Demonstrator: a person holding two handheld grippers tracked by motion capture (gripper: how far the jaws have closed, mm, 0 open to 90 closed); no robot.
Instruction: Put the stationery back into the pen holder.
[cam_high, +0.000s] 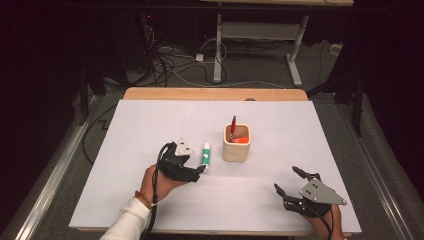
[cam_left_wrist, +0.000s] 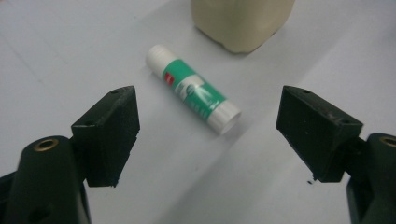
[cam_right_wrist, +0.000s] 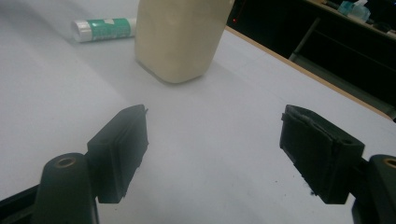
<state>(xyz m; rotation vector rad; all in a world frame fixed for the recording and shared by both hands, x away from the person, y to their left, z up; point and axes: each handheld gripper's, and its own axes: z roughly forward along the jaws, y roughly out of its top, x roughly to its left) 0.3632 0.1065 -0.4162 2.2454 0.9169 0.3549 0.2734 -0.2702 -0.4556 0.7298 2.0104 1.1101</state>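
The glue stick (cam_left_wrist: 194, 88) is seen lying flat on the bench (cam_high: 150, 125), in the middle of the frame, just beside the cream cup (cam_high: 236, 144). The left gripper (cam_left_wrist: 208, 133) is held wide apart around it. Being round, the glue stick could be rolled away, or the cup could be bumped. The right gripper (cam_high: 292, 184) is held apart at lower right.

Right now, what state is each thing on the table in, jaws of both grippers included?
Glue stick: lying flat on the table, capped, not held, set between the open jaws.
Holder cup: upright, with a red pen standing in it and something orange inside.
Left gripper: jaws open, right at the glue stick.
Right gripper: jaws open, holding nothing.
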